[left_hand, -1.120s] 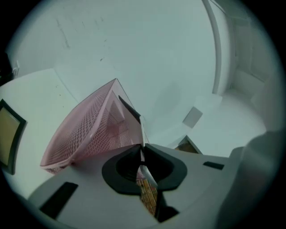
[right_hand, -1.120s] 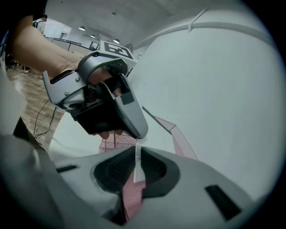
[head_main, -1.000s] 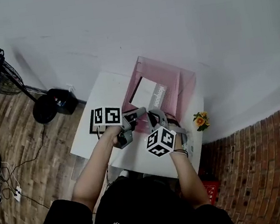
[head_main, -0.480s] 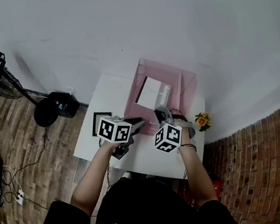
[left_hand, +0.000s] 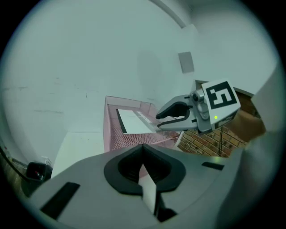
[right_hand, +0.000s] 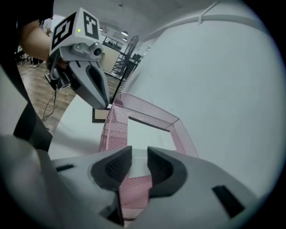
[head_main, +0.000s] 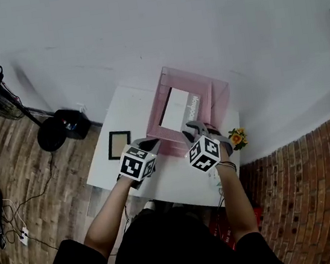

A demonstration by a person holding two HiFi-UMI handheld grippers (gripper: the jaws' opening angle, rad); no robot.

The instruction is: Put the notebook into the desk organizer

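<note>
The white notebook (head_main: 176,109) lies inside the pink mesh desk organizer (head_main: 207,92) at the back of the white table (head_main: 175,182). My right gripper (head_main: 190,132) is at the organizer's front wall. Its jaws have just been opening, and its pads (right_hand: 117,166) press on nothing; mesh and the notebook (right_hand: 147,136) show through the gap. My left gripper (head_main: 149,142) hangs off the organizer's front left corner. Its jaws have just been closing and stand shut (left_hand: 143,166) with nothing between them. The left gripper view shows the right gripper (left_hand: 172,117) over the organizer (left_hand: 114,134).
A small black picture frame (head_main: 118,144) lies on the table left of the organizer. A pot of orange flowers (head_main: 237,139) stands at the right edge. The white wall rises just behind the organizer. A fan stand (head_main: 52,129) and cables are on the wooden floor at left.
The right gripper's jaws have opened off the notebook, which now rests in the organizer. The left gripper has rolled, drawn back toward the organizer's front left corner and shut.
</note>
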